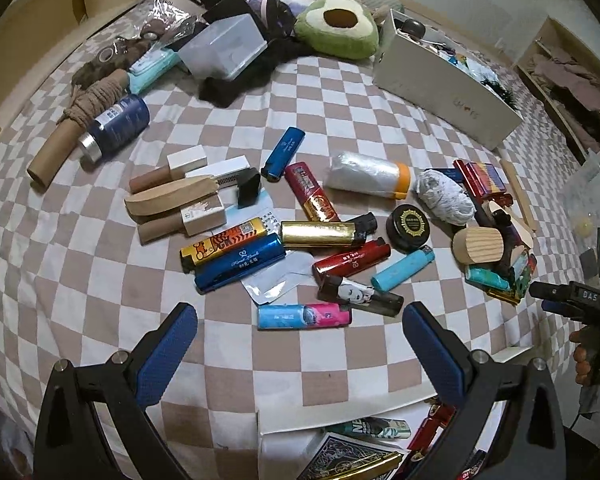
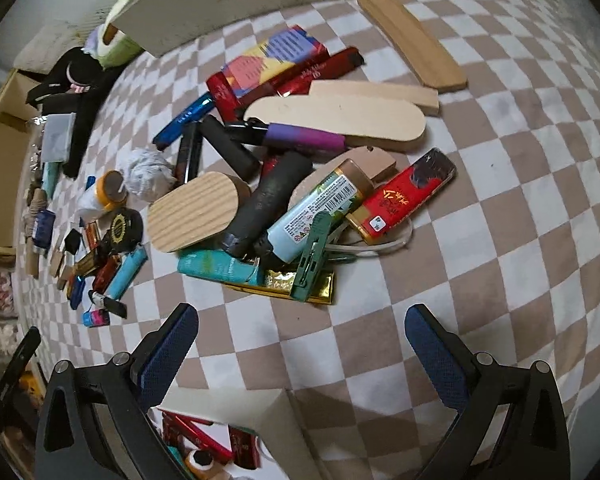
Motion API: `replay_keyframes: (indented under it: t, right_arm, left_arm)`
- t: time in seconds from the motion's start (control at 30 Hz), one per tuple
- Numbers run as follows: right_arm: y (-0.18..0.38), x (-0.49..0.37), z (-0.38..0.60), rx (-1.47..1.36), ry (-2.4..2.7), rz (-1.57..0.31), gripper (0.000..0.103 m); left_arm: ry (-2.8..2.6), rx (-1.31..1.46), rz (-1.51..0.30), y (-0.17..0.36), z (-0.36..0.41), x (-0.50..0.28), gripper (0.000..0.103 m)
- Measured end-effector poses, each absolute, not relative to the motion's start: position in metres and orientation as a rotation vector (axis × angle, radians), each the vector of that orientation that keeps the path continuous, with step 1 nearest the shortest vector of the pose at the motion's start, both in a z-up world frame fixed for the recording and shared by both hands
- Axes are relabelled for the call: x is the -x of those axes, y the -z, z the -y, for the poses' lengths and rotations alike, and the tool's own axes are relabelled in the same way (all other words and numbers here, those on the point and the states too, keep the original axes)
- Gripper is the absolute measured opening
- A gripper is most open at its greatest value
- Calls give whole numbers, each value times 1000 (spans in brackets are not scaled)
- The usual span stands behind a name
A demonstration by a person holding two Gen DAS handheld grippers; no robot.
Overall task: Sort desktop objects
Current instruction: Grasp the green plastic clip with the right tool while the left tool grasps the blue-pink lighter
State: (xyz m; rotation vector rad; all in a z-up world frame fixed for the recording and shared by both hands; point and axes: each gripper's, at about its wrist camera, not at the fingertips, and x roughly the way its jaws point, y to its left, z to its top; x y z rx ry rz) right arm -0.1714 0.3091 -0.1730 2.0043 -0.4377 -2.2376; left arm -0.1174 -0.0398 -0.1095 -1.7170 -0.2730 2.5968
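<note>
Small objects lie scattered on a checkered cloth (image 1: pixel 100 280). In the left wrist view my left gripper (image 1: pixel 300 332) stands open just above a pink-and-blue lighter (image 1: pixel 304 316), with several other lighters beyond it, among them a blue one (image 1: pixel 240 264) and a gold one (image 1: pixel 318 234). The right wrist view shows my right gripper (image 2: pixel 302 332) open over bare cloth, short of a heap holding a green clip (image 2: pixel 314 248), a pale spray bottle (image 2: pixel 320 208), a wooden oval block (image 2: pixel 198 212) and a red box (image 2: pixel 408 196). Nothing sits between either pair of fingers.
A white box (image 1: pixel 348 420) at the near edge holds cards and lighters. A large white box (image 1: pixel 440 84) stands at the far right, a clear tub (image 1: pixel 224 46) and an avocado plush (image 1: pixel 338 26) at the back. A hand (image 1: pixel 588 356) holding the other gripper's handle shows at the right.
</note>
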Motion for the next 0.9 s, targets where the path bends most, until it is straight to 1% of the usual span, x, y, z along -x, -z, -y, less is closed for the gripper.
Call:
replay_keyframes:
  t: [0.07, 0.13, 0.23, 0.27, 0.33, 0.43, 0.47, 0.53, 0.6, 0.63, 0.67, 0.73, 0.8, 0.87, 0.9]
  right_arm:
    - [177, 173, -308, -2012, 2220, 443, 89]
    - [180, 175, -305, -2011, 2198, 445, 84]
    - [183, 176, -301, -2015, 2200, 418, 73]
    - [183, 176, -300, -2014, 2203, 406, 67]
    - [185, 178, -299, -2015, 2214, 385, 61]
    - [187, 181, -298, -2021, 2227, 356, 59]
    - [188, 182, -299, -2025, 2228, 351, 53]
    - [191, 183, -301, -2031, 2226, 349, 47]
    - [192, 184, -303, -2033, 2230, 346, 44]
    - [192, 185, -304, -2031, 2240, 342, 38]
    - [192, 186, -306, -2030, 2252, 340, 34]
    - [191, 187, -311, -2024, 2275, 346, 31]
    - [188, 187, -315, -2013, 2286, 351, 24]
    - [185, 187, -318, -1999, 2292, 351, 11]
    - [183, 187, -319, -1991, 2292, 348, 11]
  left_arm:
    - [-2597, 1724, 284, 111, 43, 119, 103]
    - [-2599, 1732, 296, 112, 46, 120, 103]
    - [-2601, 1745, 309, 115, 52, 122, 103]
    - [-2600, 1751, 312, 116, 53, 123, 103]
    - [-2599, 1761, 315, 118, 56, 124, 103]
    - [-2594, 1776, 319, 121, 58, 125, 103]
    - [-2592, 1780, 319, 122, 59, 126, 103]
    - [-2589, 1786, 318, 124, 60, 126, 103]
    - [-2583, 1796, 311, 126, 59, 127, 103]
    - [-2579, 1802, 304, 127, 58, 128, 103]
    - [-2574, 1810, 292, 129, 56, 128, 103]
    - [-2563, 1826, 267, 132, 53, 129, 103]
    - [-2549, 1842, 234, 137, 48, 130, 103]
    - [-2534, 1860, 203, 142, 42, 131, 103]
    - [-2527, 1869, 192, 144, 40, 131, 103]
